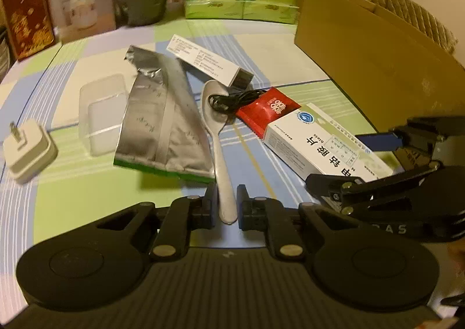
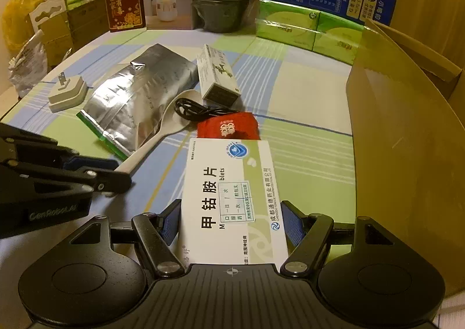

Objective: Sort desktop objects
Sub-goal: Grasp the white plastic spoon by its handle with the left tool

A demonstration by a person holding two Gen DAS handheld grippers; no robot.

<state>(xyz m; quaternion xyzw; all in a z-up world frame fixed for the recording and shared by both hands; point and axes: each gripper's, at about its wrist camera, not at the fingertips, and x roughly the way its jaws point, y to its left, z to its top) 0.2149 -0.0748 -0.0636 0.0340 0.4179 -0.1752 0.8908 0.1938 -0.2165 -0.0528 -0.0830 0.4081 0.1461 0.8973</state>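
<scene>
Two grips were in place: my left gripper (image 1: 226, 205) was clenched on the spoon (image 1: 216, 125) handle, and my right gripper (image 2: 231, 224) grasped the tablet box (image 2: 232, 198) on the checked cloth (image 1: 87, 189). I judged both should lift straight, since the black cable (image 1: 235, 99) lay in the spoon's bowl and a red packet (image 2: 228, 126) touched the box's far end.

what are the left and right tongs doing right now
left tongs: shut on the spoon handle.
right tongs: shut on the white medicine box.

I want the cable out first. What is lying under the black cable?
Black cable lies over the spoon bowl, its end against the red packet. The bowl beneath is partly covered.
</scene>
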